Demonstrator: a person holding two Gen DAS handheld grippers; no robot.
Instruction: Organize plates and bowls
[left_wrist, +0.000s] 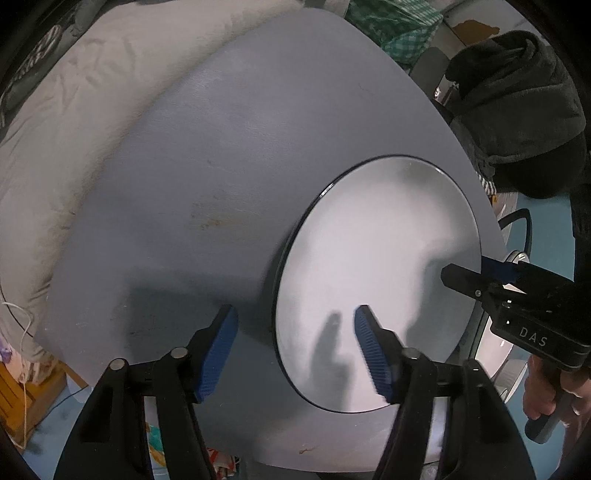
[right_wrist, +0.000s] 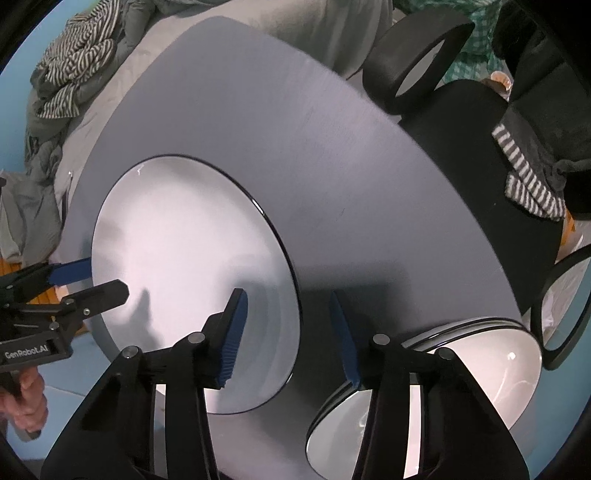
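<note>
Here, a round grey table (left_wrist: 229, 155) fills both wrist views, with a large white plate (left_wrist: 376, 258) lying flat on it toward one edge. The plate has a thin dark rim. In the left wrist view, the left gripper (left_wrist: 295, 347) hovers low over the near edge of the plate with its blue-padded jaws wide apart, one finger over the table and the other over the plate; neither holds anything. Its shadow falls on the white surface. At the right of that view, the right gripper (left_wrist: 476, 273) reaches in at the plate's far edge, a black finger above the rim and a blue pad just behind it; whether it touches the plate is unclear. In the right wrist view, the right gripper's own jaws stand apart and hold nothing, spanning the gap between the plate and a stack of white bowls (right_wrist: 480, 365) at the table's near edge. The bowls sit nested, near the plate but apart from it. A pale duvet (left_wrist: 74, 122) lies beyond the table, and a black chair (right_wrist: 469, 155) stands beside it with dark clothing draped over.
</note>
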